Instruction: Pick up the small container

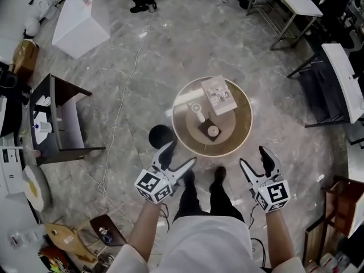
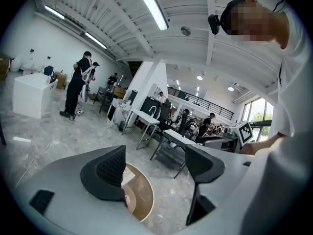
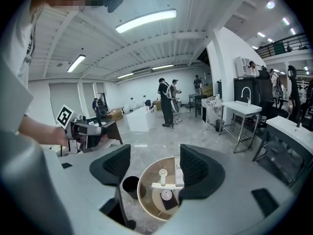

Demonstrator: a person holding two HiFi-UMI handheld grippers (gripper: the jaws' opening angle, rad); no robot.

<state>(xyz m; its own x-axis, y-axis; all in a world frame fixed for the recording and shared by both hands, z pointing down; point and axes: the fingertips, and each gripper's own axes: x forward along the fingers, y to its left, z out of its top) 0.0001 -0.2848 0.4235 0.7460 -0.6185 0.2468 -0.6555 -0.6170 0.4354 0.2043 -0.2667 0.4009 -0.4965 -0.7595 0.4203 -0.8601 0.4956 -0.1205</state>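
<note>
Head view shows me the small container [image 1: 213, 131], white and round, on a dark mat [image 1: 203, 128] at the near side of the round table [image 1: 239, 127]; what it holds I cannot tell. A black bin [image 1: 161, 136] stands on the floor just left of the table, its inside too dark to read. The left gripper [image 1: 181, 154] and right gripper [image 1: 254, 157] hover nearer me, fingers wide, nothing between them. In the left gripper view, one jaw hides most of the table.

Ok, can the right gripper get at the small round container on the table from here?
Probably yes: the right gripper is open and empty, held off the round table's near side, and the small container sits toward that side with nothing over it.
</note>
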